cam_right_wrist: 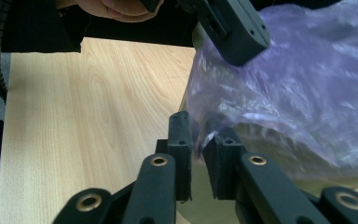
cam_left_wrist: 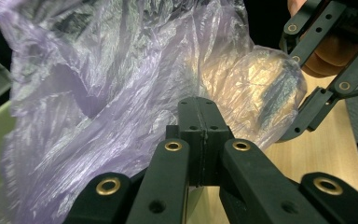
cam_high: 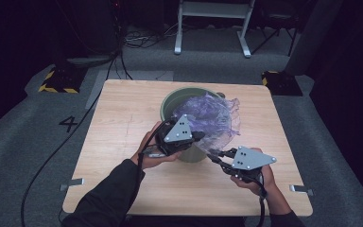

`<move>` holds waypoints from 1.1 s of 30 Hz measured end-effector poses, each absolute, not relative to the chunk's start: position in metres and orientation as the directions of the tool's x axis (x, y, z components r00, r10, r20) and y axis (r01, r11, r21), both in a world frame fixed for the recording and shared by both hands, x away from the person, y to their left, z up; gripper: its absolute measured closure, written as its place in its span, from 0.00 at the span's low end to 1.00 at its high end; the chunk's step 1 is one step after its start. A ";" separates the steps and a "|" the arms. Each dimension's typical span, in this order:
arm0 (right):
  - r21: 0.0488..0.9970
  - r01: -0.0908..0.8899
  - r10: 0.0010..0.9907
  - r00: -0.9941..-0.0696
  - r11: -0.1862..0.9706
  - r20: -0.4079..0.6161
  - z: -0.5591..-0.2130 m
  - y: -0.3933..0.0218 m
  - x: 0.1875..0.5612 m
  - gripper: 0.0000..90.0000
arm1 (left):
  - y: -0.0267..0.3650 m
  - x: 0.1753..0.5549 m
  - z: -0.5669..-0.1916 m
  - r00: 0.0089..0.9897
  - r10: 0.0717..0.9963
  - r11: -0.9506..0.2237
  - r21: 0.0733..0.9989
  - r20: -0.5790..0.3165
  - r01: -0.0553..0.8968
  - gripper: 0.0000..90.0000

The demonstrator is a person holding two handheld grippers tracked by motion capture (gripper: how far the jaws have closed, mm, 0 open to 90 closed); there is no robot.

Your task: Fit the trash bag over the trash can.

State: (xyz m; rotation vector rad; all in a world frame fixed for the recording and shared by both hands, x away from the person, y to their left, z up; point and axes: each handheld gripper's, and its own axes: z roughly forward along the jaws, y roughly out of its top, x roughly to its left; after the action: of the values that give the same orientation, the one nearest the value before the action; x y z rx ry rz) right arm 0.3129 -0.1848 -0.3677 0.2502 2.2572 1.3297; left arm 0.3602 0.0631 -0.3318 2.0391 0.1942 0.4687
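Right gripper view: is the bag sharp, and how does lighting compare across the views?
Right gripper view: bag soft and smeared, table grain crisp. Left gripper view: bag sharp, with white sheen on its creases. High view: table evenly lit, surroundings dark.

We are looking down on a light wooden table (cam_high: 123, 118) standing on grey carpet (cam_high: 23, 127). A white "4" (cam_high: 68, 124) is showing on the carpet, off beyond the left-hand fingers. Black cables (cam_high: 47, 161) are trailing across the floor on that side. Yellow-and-black striped bases (cam_high: 56, 80) are sitting past both far corners. A white metal frame (cam_high: 212, 26) is standing far ahead of the fingertips. The room behind is lying in darkness.
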 end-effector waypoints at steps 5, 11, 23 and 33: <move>0.869 -0.072 0.411 -0.860 0.490 -0.303 -0.371 -0.189 0.311 0.81 | 0.078 0.357 -0.332 0.910 0.338 -0.453 0.889 0.242 -0.068 1.00; 0.881 -0.044 0.454 -0.844 0.472 -0.286 -0.370 -0.200 0.306 0.60 | 0.097 0.354 -0.335 0.907 0.354 -0.420 0.905 0.229 -0.065 1.00; 0.935 0.003 0.640 -0.729 0.355 -0.241 -0.347 -0.228 0.311 0.42 | 0.125 0.351 -0.352 0.893 0.406 -0.362 0.931 0.194 -0.038 1.00; 0.911 -0.028 0.602 -0.742 0.411 -0.295 -0.350 -0.208 0.321 0.43 | 0.134 0.355 -0.367 0.896 0.417 -0.349 0.937 0.152 0.004 1.00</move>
State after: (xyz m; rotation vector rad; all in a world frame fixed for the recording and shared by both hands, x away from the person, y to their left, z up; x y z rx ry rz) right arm 0.3211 -0.2080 -0.3499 0.4852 2.0650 1.3497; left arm 0.3554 0.1335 -0.3674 1.8897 0.3109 0.4393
